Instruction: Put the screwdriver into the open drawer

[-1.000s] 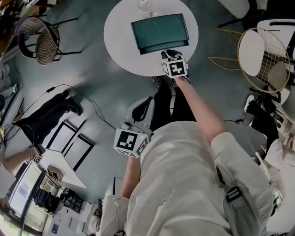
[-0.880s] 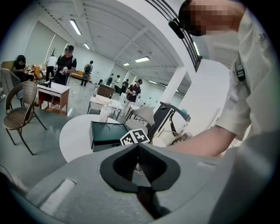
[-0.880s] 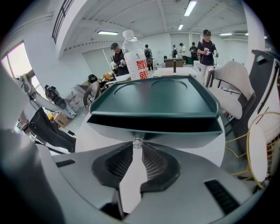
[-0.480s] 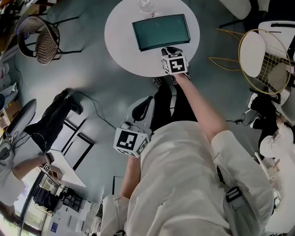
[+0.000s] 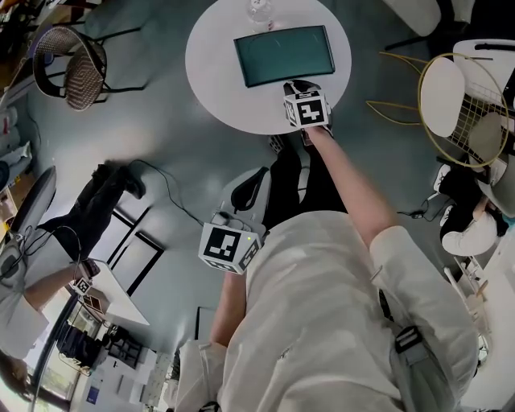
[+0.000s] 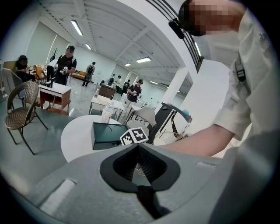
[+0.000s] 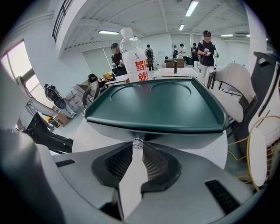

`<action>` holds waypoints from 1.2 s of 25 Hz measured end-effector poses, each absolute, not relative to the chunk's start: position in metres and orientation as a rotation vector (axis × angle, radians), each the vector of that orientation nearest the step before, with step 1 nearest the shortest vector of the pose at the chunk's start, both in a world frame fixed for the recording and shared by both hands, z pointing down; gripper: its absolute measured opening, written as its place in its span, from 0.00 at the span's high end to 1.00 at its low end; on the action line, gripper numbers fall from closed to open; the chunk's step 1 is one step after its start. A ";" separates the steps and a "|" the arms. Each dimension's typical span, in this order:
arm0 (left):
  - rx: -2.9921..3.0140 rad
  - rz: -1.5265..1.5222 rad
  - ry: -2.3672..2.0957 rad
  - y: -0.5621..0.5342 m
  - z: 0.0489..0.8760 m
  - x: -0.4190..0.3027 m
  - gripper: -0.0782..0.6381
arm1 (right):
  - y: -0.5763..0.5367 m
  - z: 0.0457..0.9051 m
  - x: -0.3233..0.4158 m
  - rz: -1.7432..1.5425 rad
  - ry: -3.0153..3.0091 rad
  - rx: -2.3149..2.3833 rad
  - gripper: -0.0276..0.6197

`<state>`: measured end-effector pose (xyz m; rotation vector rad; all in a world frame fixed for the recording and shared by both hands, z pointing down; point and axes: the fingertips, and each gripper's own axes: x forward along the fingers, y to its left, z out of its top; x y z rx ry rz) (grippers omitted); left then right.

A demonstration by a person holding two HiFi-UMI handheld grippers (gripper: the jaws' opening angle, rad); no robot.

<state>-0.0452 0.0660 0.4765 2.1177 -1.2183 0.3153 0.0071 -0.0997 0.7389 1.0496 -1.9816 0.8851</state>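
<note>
Risking, likely, a shove of the green tray (image 5: pixel 283 55) into the water bottle (image 5: pixel 259 11) behind it, with the right gripper (image 5: pixel 296 90) at the tray's near rim in head view. Left gripper view: left gripper (image 6: pixel 138 145) closed, empty, short of the tray. Right gripper view: jaws narrowly apart, just opened further, small shiny thing (image 7: pixel 138 143) between tips. No screwdriver, no drawer visible.

Evenly bright indoor light, strong fisheye edge distortion.
</note>
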 end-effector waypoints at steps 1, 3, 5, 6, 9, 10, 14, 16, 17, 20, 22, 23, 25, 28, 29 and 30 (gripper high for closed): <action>2.118 0.316 -1.219 0.066 0.476 -0.045 0.87 | -0.100 0.738 0.007 0.884 -1.984 1.046 0.83; 2.118 0.315 -1.220 0.067 0.475 -0.045 0.87 | -0.099 0.737 0.007 0.883 -1.982 1.043 0.83; 2.120 0.313 -1.220 0.069 0.474 -0.043 0.87 | -0.097 0.737 0.010 0.878 -1.976 1.042 0.83; 2.122 0.312 -1.220 0.069 0.474 -0.043 0.87 | -0.095 0.736 0.011 0.877 -1.973 1.040 0.83; 2.134 0.304 -1.221 0.070 0.473 -0.042 0.87 | -0.087 0.736 0.013 0.872 -1.970 1.032 0.84; 2.139 0.300 -1.222 0.071 0.472 -0.042 0.87 | -0.084 0.735 0.014 0.868 -1.971 1.031 0.85; 2.154 0.284 -1.229 0.074 0.469 -0.039 0.87 | -0.066 0.726 0.020 0.864 -1.978 1.026 0.88; 2.164 0.278 -1.229 0.076 0.466 -0.036 0.87 | -0.056 0.720 0.023 0.855 -1.982 1.019 0.89; 2.173 0.274 -1.229 0.077 0.464 -0.035 0.87 | -0.051 0.717 0.025 0.851 -1.986 1.014 0.90; 2.200 0.259 -1.230 0.077 0.458 -0.035 0.87 | -0.039 0.709 0.029 0.836 -1.994 1.010 0.91; 2.215 0.248 -1.234 0.079 0.454 -0.036 0.87 | -0.030 0.701 0.031 0.820 -2.001 1.011 0.92; 2.220 0.245 -1.236 0.080 0.453 -0.037 0.87 | -0.025 0.696 0.033 0.811 -2.007 1.011 0.93; 2.232 0.240 -1.239 0.081 0.450 -0.037 0.87 | -0.017 0.687 0.038 0.796 -2.019 1.010 0.93; 2.253 0.228 -1.245 0.080 0.445 -0.038 0.87 | -0.011 0.671 0.045 0.770 -2.043 1.013 0.94; 2.258 0.221 -1.245 0.080 0.443 -0.039 0.87 | -0.007 0.665 0.047 0.764 -2.051 1.011 0.94; 2.262 0.211 -1.244 0.080 0.441 -0.040 0.87 | -0.003 0.660 0.048 0.756 -2.059 1.007 0.94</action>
